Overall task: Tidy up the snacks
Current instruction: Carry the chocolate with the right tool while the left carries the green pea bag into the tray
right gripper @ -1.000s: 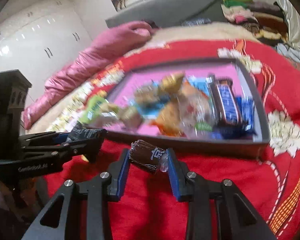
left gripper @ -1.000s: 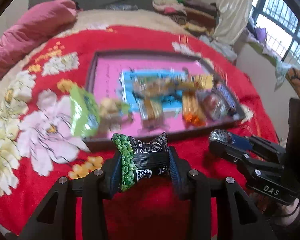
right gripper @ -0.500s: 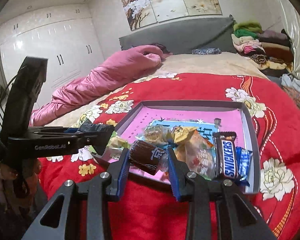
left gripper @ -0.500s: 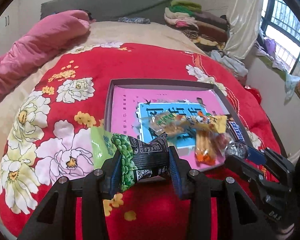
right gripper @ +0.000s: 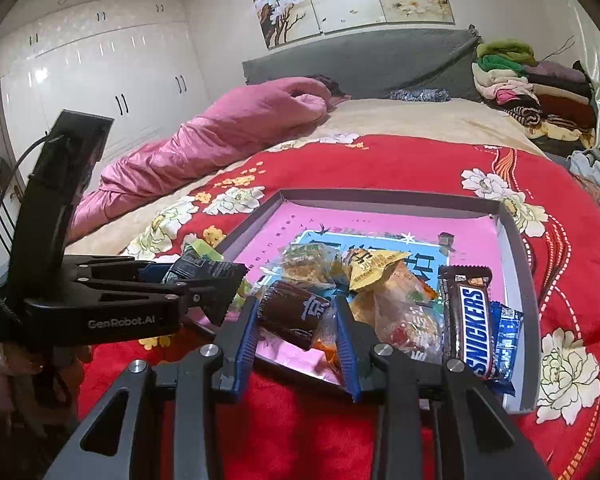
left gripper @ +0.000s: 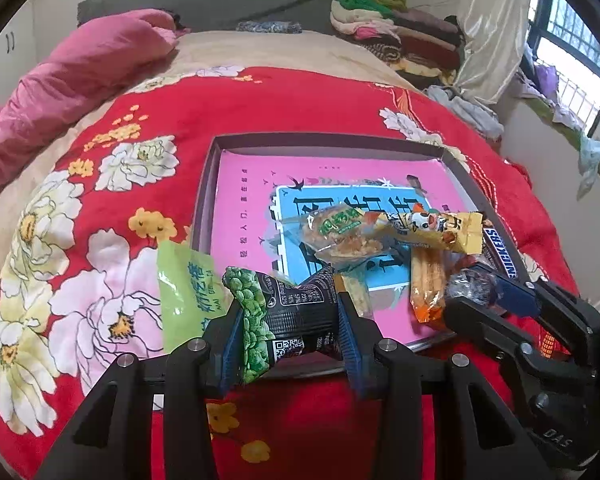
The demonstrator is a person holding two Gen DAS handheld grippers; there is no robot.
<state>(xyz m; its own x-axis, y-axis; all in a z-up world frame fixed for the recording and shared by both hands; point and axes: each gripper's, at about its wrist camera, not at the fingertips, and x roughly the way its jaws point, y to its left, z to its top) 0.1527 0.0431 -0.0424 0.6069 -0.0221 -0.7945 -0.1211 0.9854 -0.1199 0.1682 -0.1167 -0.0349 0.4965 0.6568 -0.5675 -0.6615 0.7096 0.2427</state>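
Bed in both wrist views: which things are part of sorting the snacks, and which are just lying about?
Job:
left gripper holding green pea packet
right gripper holding brown candy
tray
Snickers bar
light green packet

Lying about:
pink duvet
folded clothes
red floral blanket

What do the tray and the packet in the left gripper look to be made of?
Tray: likely printed cardboard, matte; thin straight grey walls, pink printed floor.
Green-and-black packet in the left gripper: apparently glossy plastic film; it crinkles and pinches in between the fingers.

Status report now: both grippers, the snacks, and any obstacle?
Left gripper shut on green-and-black snack pack. Right gripper shut on brown candy. Tray ahead, snacks piled at near end.
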